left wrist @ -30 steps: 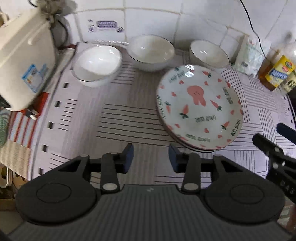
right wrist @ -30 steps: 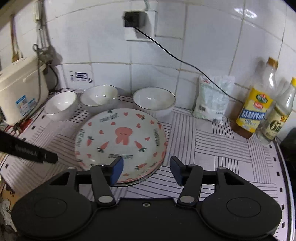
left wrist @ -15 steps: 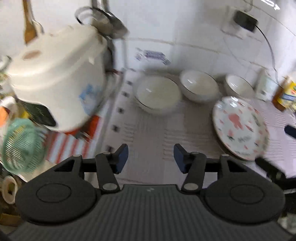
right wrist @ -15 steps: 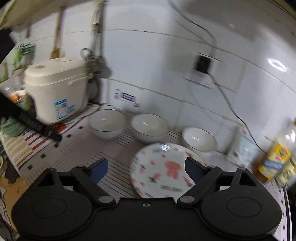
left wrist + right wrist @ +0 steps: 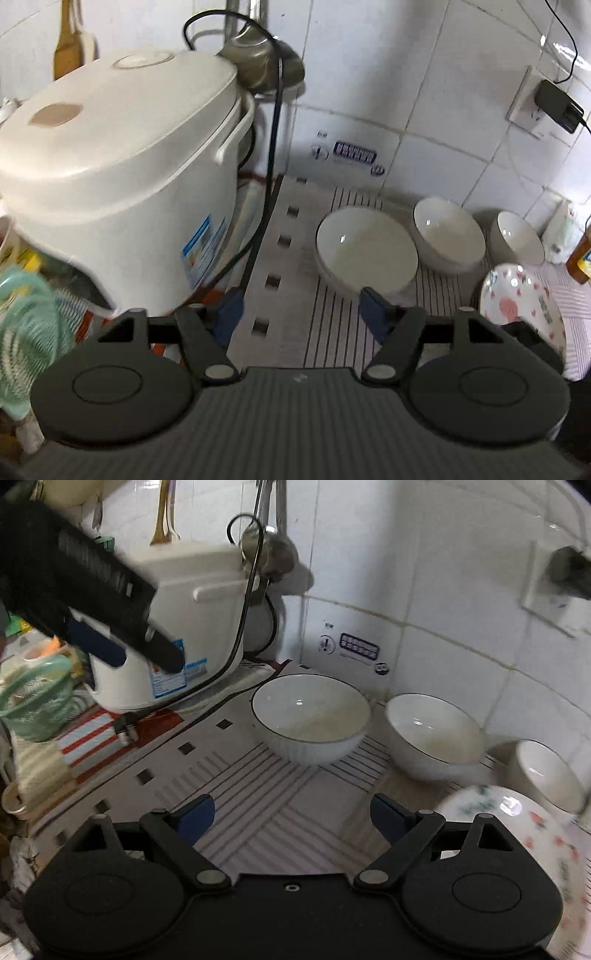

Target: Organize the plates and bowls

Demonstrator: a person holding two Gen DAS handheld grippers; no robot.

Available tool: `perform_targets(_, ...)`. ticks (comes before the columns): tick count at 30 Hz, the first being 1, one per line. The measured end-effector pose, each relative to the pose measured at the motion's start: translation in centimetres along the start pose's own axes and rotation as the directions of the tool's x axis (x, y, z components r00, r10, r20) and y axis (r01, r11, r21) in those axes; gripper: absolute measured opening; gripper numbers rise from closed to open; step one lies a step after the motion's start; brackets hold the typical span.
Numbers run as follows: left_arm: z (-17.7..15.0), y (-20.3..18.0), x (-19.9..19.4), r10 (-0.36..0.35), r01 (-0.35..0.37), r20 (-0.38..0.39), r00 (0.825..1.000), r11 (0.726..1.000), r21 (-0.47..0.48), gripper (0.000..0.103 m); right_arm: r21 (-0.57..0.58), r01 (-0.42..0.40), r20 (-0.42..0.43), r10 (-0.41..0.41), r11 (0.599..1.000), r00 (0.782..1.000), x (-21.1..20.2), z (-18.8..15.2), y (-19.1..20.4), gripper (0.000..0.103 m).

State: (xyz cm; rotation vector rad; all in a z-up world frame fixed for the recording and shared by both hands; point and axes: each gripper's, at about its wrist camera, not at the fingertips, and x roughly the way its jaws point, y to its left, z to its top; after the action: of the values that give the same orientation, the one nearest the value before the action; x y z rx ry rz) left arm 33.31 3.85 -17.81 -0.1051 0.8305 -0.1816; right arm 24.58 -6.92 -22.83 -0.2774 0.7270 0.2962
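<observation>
Over striped mat (image 5: 258, 812), both grippers' fingers (image 5: 195, 814) wide apart, empty.

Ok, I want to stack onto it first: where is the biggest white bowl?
The biggest white bowl sits centre in the right wrist view, leftmost of three in a row along the tiled wall, between the rice cooker and the middle bowl.

Three bowls stand in a row along the tiled wall on the worktop (image 5: 258, 797): the nearest bowl (image 5: 310, 716) mid-frame, the middle bowl (image 5: 434, 734) to its right, the far bowl (image 5: 546, 771) at the right edge. The plate (image 5: 535, 834) lies lower right, before the far bowl. The rice cooker (image 5: 192, 627) stands upper left, with a basket (image 5: 37, 698) at the left edge.
</observation>
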Motion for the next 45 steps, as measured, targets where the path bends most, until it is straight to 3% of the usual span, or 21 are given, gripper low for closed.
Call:
perform_targets(4, 0.8, -0.2, 2.9, 0.031, -0.031, 0.023, 0.999, 0.999, -0.016, 0.073, -0.031, 0.038, 0.004, -0.037, 0.999, 0.999, 4.6, 0.3, 0.6, 0.093)
perform_targets(7, 1.4, -0.7, 5.0, 0.016, -0.017, 0.012, 1.0, 1.0, 0.004, 0.073, -0.011, 0.04, -0.007, -0.04, 0.999, 0.999, 6.8, 0.7, 0.3, 0.093)
perform_targets(13, 2.3, -1.4, 9.8, -0.049, 0.05, -0.066, 0.997, 0.999, 0.017, 0.071, -0.041, 0.076, 0.014, -0.075, 0.996, 0.997, 8.8, 1.1, 0.6, 0.094)
perform_targets(18, 2.2, -1.4, 12.3, -0.065, 0.064, -0.101, 0.993, 0.998, -0.007, 0.069, 0.02, 0.07, 0.011, -0.07, 0.997, 0.997, 9.9, 1.3, -0.4, 0.094)
perform_targets(21, 1.9, -1.8, 12.9, -0.055, 0.058, -0.109, 0.993, 0.998, 0.02, 0.042, 0.055, 0.067, 0.017, -0.068, 0.996, 0.998, 10.6, 1.5, -1.1, 0.094)
perform_targets(22, 1.8, -2.0, 13.1, -0.041, 0.044, -0.126, 0.991, 0.999, 0.025, 0.023, 0.068, 0.066, 0.018, -0.067, 0.996, 0.998, 10.8, 1.5, -1.3, 0.094)
perform_targets(23, 1.8, -2.1, 13.2, -0.038, 0.042, -0.144, 0.989, 0.999, 0.025, 0.016, 0.077, 0.065, 0.023, -0.067, 0.995, 0.997, 10.8, 1.6, -1.4, 0.094)
perform_targets(30, 1.4, -2.0, 12.1, -0.023, 0.021, -0.156, 0.987, 1.0, -0.013, 0.015, 0.053, 0.042, 0.04, -0.045, 0.998, 0.998, 9.9, 1.4, -1.1, 0.091)
perform_targets(45, -0.8, -4.8, 6.1, 0.022, -0.01, -0.165, 0.986, 0.997, 0.075, 0.015, 0.05, 0.016, 0.064, -0.019, 0.999, 0.998, 2.9, 0.1, -0.2, 0.091)
